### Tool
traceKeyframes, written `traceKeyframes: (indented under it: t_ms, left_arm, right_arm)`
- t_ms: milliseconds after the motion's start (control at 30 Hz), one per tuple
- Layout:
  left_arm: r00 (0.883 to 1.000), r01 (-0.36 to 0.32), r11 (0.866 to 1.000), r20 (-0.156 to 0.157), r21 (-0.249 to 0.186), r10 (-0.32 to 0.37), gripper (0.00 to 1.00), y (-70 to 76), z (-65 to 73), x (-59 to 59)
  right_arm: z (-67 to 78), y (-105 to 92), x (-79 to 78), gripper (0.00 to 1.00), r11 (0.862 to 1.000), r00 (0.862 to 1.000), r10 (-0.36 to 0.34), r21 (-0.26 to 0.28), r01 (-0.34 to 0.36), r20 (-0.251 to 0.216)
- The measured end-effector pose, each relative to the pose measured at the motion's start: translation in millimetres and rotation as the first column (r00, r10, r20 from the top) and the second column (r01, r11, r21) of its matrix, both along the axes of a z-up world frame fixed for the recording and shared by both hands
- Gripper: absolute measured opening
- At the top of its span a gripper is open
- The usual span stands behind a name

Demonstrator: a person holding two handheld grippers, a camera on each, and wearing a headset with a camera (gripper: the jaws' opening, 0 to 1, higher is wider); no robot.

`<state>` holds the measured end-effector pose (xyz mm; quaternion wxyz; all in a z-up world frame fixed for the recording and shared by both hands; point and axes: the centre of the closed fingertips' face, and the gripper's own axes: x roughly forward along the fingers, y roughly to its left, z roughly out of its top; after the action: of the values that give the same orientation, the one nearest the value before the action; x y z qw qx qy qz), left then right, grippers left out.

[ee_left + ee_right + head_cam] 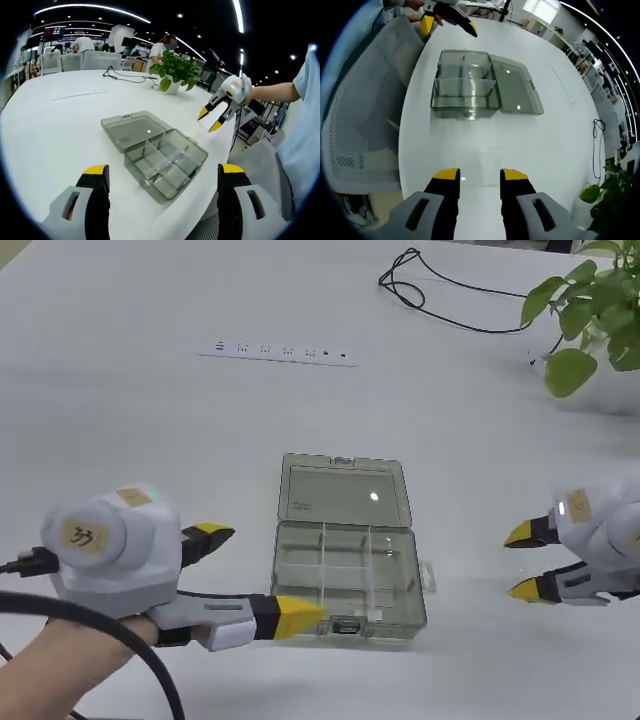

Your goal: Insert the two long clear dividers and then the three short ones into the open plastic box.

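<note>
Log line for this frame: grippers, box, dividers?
clear grey plastic box: lid open | clear dividers: standing inside | left gripper: open, empty, beside box | right gripper: open, empty, farther off

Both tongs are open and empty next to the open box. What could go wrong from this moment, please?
The left tongs have one jaw close to the front corner of the box; a careless move may knock the box askew.
In the right gripper view the box stands near the edge of the table, so a push toward the person may slide it off.
The dividers are clear and thin, so the tongs may misjudge and dislodge one.
</note>
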<state>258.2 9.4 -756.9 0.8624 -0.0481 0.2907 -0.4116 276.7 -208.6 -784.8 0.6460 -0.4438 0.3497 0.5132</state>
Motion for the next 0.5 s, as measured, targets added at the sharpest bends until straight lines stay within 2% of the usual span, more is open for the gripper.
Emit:
traceKeyframes:
  t_ms: [67,133,300,500]
  left_arm:
    - [1.0,0.004,1.0,-0.017,-0.002,-0.004,0.9,-2.3,-1.0,0.3]
    - [1.0,0.012,1.0,-0.02,0.0,-0.012,0.89,-4.5,-1.7,0.0]
    - [0.999,0.025,0.999,-0.047,-0.026,-0.026,0.88,-16.2,-0.5,0.0]
    - [0.996,0.012,0.996,-0.088,-0.093,-0.02,0.78,-28.0,6.6,4.9]
  right_arm:
    - [7.1,10.2,1.9,0.32,1.0,1.0,0.013,0.018,-0.014,0.018]
    - [13.1,18.5,5.1,0.32,0.999,0.999,0.03,0.028,-0.032,0.045]
    - [31.2,50.1,10.5,0.32,0.994,0.993,0.061,0.088,-0.07,0.104]
    - [47.4,87.4,5.7,0.32,0.983,0.98,0.119,0.123,-0.139,0.157]
